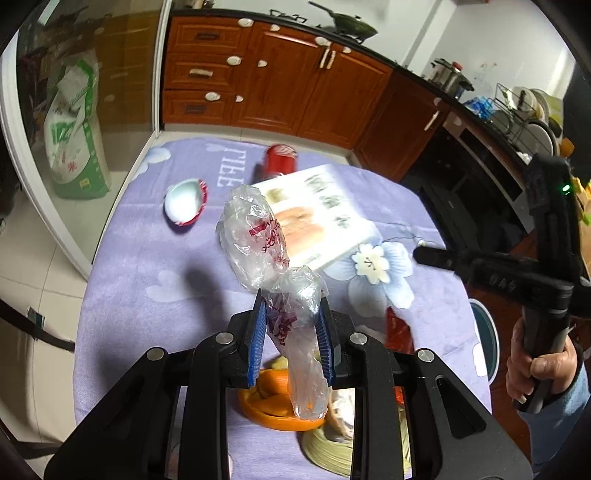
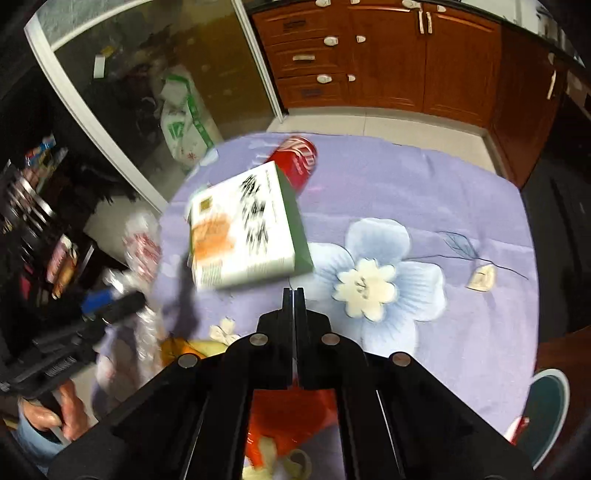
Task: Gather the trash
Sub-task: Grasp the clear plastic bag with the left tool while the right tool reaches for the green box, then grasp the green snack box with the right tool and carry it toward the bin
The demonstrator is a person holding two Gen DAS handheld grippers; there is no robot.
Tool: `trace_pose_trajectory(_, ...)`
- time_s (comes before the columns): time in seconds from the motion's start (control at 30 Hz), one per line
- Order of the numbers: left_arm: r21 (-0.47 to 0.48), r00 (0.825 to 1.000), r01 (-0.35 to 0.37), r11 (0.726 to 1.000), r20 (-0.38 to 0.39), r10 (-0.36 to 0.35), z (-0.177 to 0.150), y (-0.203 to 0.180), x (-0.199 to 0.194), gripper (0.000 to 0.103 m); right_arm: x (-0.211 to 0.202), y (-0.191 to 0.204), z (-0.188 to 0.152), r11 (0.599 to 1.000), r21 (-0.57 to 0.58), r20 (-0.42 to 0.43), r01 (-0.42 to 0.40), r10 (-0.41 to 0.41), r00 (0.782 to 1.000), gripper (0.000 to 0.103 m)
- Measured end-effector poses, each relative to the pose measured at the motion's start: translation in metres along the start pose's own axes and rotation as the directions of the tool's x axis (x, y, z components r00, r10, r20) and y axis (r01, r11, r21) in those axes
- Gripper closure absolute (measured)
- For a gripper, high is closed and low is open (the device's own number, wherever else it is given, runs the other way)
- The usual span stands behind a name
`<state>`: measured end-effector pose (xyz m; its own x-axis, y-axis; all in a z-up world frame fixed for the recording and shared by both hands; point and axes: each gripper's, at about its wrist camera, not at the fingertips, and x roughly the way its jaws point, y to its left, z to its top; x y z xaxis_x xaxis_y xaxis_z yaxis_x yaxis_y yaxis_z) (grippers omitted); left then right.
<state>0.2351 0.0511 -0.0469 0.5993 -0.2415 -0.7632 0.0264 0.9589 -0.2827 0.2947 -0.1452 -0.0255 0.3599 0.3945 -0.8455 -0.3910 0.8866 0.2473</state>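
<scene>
A home kitchen: wooden cabinets (image 1: 280, 74), wok (image 1: 351, 24) on the stove, dish rack (image 1: 524, 114).

Crinkled, glossy clear plastic bag (image 1: 258, 236) with red print; soft, matt lilac cloth table cover (image 2: 424, 177); printed cardboard box (image 2: 243, 229); shiny red metal can (image 2: 297, 155); polished reddish wood cabinets (image 1: 295, 85); matt black plastic right gripper (image 2: 294, 295).

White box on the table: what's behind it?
Behind the white box lies a red can on its side on the purple cloth. The box covers the can's near end, so I can't tell whether it is crushed or whether they touch.
</scene>
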Motion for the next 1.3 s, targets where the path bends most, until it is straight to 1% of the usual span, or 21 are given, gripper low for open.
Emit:
trace_pose_trajectory(0.1,-0.004,1.000,-0.011,1.000,0.000,0.011,-0.001,-0.001,0.002,0.077,0.005,-0.011,-0.008,1.000,0.026,-0.015,0.016,-0.016,1.000,0.098)
trace_pose_trajectory(0.2,-0.014,1.000,-0.027,1.000,-0.002,0.027,-0.002,0.005,0.004,0.077,0.007,-0.016,-0.010,0.999,0.048,-0.022,-0.018,0.019,1.000,0.096)
trace_pose_trajectory(0.27,-0.020,0.999,-0.033,0.999,-0.001,0.033,-0.001,0.009,0.004,0.077,0.009,-0.014,-0.007,0.999,0.044,-0.021,-0.015,0.016,1.000,0.078)
trace_pose_trajectory(0.3,-0.023,0.999,-0.036,0.999,0.000,0.036,-0.001,0.012,0.004,0.077,0.011,-0.014,-0.003,0.999,0.046,-0.019,-0.018,0.019,1.000,0.059)
trace_pose_trajectory(0.33,-0.030,0.999,-0.035,0.999,0.001,0.035,0.000,0.016,0.004,0.077,0.012,-0.010,-0.002,0.999,0.048,-0.012,-0.018,0.019,1.000,0.049)
trace_pose_trajectory(0.37,-0.034,0.999,-0.035,0.999,0.002,0.035,0.000,0.020,0.004,0.077,0.013,-0.007,0.002,0.999,0.045,-0.001,-0.015,0.015,1.000,0.048)
trace_pose_trajectory(0.4,-0.038,0.999,-0.037,0.999,0.002,0.037,0.001,0.026,0.004,0.077,0.016,-0.002,0.006,0.999,0.038,-0.001,-0.011,0.011,1.000,0.043)
trace_pose_trajectory(0.43,-0.042,0.999,-0.039,0.998,0.000,0.039,0.001,0.031,0.005,0.077,0.020,0.003,0.010,0.999,0.036,-0.005,-0.006,0.007,1.000,0.031)
trace_pose_trajectory(0.53,-0.055,0.999,-0.034,0.998,-0.006,0.034,0.000,0.048,0.005,0.077,0.033,0.022,0.021,1.000,0.015,-0.002,0.025,-0.025,1.000,0.019)
trace_pose_trajectory(0.6,-0.068,0.999,-0.032,0.997,-0.006,0.032,-0.002,0.059,0.004,0.077,0.047,0.037,0.027,0.999,0.001,-0.047,0.053,-0.053,0.997,0.014)
trace_pose_trajectory(0.67,-0.086,1.000,-0.025,0.996,-0.007,0.025,-0.005,0.071,0.003,0.077,0.056,0.051,0.027,0.998,-0.015,-0.061,0.068,-0.069,0.996,0.014)
trace_pose_trajectory(0.7,-0.090,1.000,-0.022,0.996,-0.007,0.022,-0.006,0.074,0.003,0.077,0.059,0.060,0.023,0.995,-0.028,-0.055,0.091,-0.093,0.994,0.014)
trace_pose_trajectory(0.73,-0.092,1.000,-0.018,0.996,-0.008,0.017,-0.007,0.079,0.002,0.077,0.060,0.064,0.019,0.994,-0.022,-0.053,0.105,-0.106,0.993,0.014)
trace_pose_trajectory(0.8,-0.095,1.000,-0.011,0.995,-0.009,0.010,-0.009,0.085,0.003,0.077,0.068,0.072,0.009,0.995,0.021,-0.056,0.096,-0.095,0.994,0.014)
trace_pose_trajectory(0.87,-0.106,1.000,-0.004,0.994,-0.011,0.002,-0.010,0.089,0.005,0.077,0.078,0.079,0.006,0.990,0.037,-0.072,0.137,-0.134,0.988,0.014)
trace_pose_trajectory(1.07,-0.112,1.000,0.017,0.994,-0.017,-0.019,-0.014,0.096,0.002,0.077,0.100,0.071,0.013,0.960,0.130,-0.073,0.249,-0.241,0.968,0.015)
trace_pose_trajectory(1.13,-0.102,0.999,0.024,0.994,-0.021,-0.027,-0.013,0.095,0.003,0.077,0.098,0.060,0.012,0.952,0.167,-0.076,0.258,-0.248,0.966,0.033)
trace_pose_trajectory(1.17,-0.097,0.999,0.033,0.995,-0.021,-0.035,-0.013,0.093,0.004,0.077,0.094,0.053,0.010,0.947,0.187,-0.074,0.262,-0.253,0.965,0.037)
trace_pose_trajectory(1.2,-0.093,0.999,0.041,0.995,-0.022,-0.043,-0.012,0.091,0.005,0.077,0.088,0.044,0.008,0.940,0.210,-0.067,0.271,-0.262,0.963,0.048)
trace_pose_trajectory(1.23,-0.089,0.999,0.048,0.995,-0.022,-0.050,-0.011,0.091,0.007,0.077,0.084,0.037,0.007,0.934,0.229,-0.062,0.275,-0.268,0.961,0.054)
trace_pose_trajectory(1.3,-0.080,0.997,0.069,0.994,-0.023,-0.071,-0.008,0.087,0.012,0.077,0.072,0.019,0.005,0.917,0.277,-0.047,0.286,-0.284,0.958,0.058)
